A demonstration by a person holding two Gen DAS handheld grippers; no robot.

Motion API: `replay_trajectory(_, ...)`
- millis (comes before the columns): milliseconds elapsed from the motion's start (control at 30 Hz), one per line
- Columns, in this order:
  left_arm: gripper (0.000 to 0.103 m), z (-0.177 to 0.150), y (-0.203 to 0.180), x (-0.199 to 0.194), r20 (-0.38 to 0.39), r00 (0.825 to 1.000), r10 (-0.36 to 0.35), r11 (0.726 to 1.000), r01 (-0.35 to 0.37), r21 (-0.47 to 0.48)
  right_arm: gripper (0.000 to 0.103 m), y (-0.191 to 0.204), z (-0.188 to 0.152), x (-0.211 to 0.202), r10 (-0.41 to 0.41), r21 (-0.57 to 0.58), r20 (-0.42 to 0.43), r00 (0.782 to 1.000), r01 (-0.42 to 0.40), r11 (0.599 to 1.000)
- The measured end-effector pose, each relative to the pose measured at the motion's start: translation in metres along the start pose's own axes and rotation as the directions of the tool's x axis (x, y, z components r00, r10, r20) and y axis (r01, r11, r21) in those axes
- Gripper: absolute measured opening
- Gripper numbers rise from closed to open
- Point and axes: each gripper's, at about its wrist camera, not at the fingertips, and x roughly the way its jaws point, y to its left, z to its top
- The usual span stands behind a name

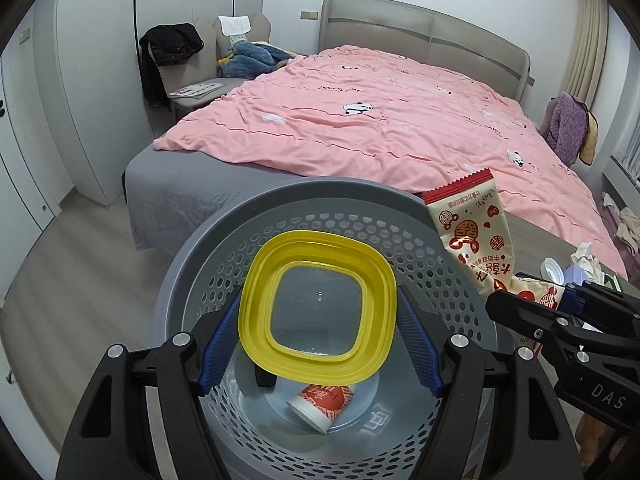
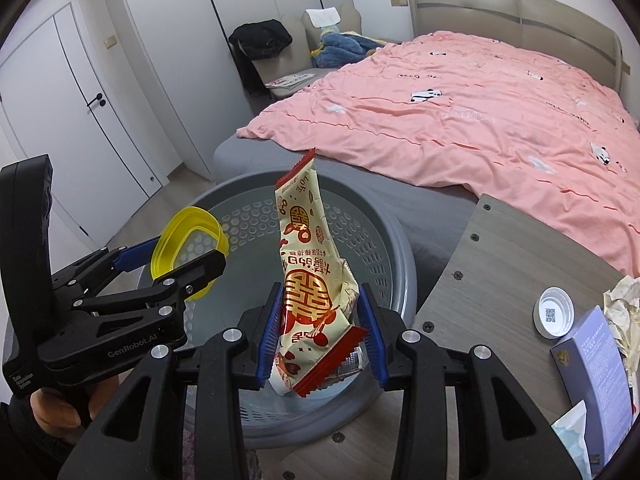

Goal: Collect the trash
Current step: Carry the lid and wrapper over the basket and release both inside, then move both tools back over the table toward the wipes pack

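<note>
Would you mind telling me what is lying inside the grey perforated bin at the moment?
A red-and-white paper cup lies on its side on the bin floor. The yellow lid, held above the opening, covers part of the floor, so anything beneath it cannot be seen.

"GenRobot.AI" is printed in white on the black body of the left gripper [image 2: 188, 248], with small lettering near its grip too fine to read. "DAS" is printed on the right gripper [image 1: 532, 300]. The snack wrapper [image 2: 316, 280] between the right fingers shows "LOVE" near its far end, ahead of the fingertips, and red and gold Chinese characters. The white cap [image 2: 554, 312], right of those fingers, bears a QR code.
</note>
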Motion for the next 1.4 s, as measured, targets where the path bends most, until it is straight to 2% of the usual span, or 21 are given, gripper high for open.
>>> replay_trajectory(133,0.072,-0.002,0.001,-0.002,0.002,1.000,0.017,1.000,-0.017,0.008,0.044,0.001,0.001,-0.003,-0.004,-0.002,0.014,1.000,0.004,1.000)
replay_trajectory(200,0.079,-0.003,0.003,-0.003,0.003,1.000,0.029,1.000,-0.029,0.005,0.048,0.001,0.000,-0.005,-0.008,-0.005,0.020,1.000,0.008,1.000)
replay_trajectory(300,0.079,-0.005,0.007,-0.006,0.006,0.999,0.034,0.999,-0.034,-0.007,0.052,0.002,-0.001,-0.006,-0.010,-0.010,0.028,1.000,0.010,1.000)
replay_trajectory(700,0.079,-0.015,0.014,-0.002,-0.022,0.999,0.046,0.998,-0.047,-0.034,0.053,0.000,-0.007,-0.008,-0.007,0.007,0.023,1.000,0.007,1.000)
replay_trajectory(1400,0.079,-0.019,0.002,-0.015,-0.032,0.998,0.059,0.998,-0.060,-0.016,0.055,-0.008,-0.018,-0.026,-0.010,0.019,0.052,0.999,0.009,1.000)
